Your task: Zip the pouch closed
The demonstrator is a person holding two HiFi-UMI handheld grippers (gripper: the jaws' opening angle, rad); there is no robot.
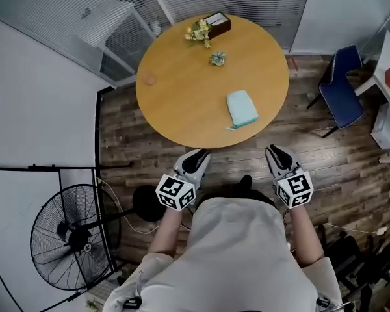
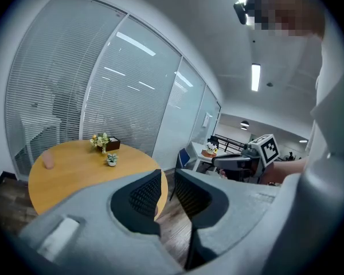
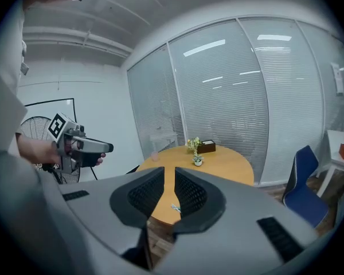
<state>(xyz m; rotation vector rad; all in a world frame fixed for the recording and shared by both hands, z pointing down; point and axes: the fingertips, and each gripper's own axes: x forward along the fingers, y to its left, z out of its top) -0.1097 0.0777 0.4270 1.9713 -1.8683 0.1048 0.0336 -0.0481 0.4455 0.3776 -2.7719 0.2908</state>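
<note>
Pouch (image 1: 242,108), pale teal, lies flat on the round wooden table (image 1: 182,103), toward its near right edge; whether its zip is open I cannot tell from this height. Both grippers are held off the table, above the wood floor (image 1: 133,142) and close to the person (image 1: 240,252), well apart from the pouch; the left gripper (image 1: 196,156) is at the near left, the right gripper (image 1: 277,152) at the near right. In the left gripper view the jaws stand a narrow gap apart with nothing between them; the right gripper view shows the same, a narrow gap and nothing held. On the far side of the table stand flowers (image 1: 199,31), a dark box (image 1: 219,23) and a little potted plant (image 1: 218,58); a blue chair (image 1: 341,86) is at the right; a fan (image 1: 71,236) is at the near left.
</note>
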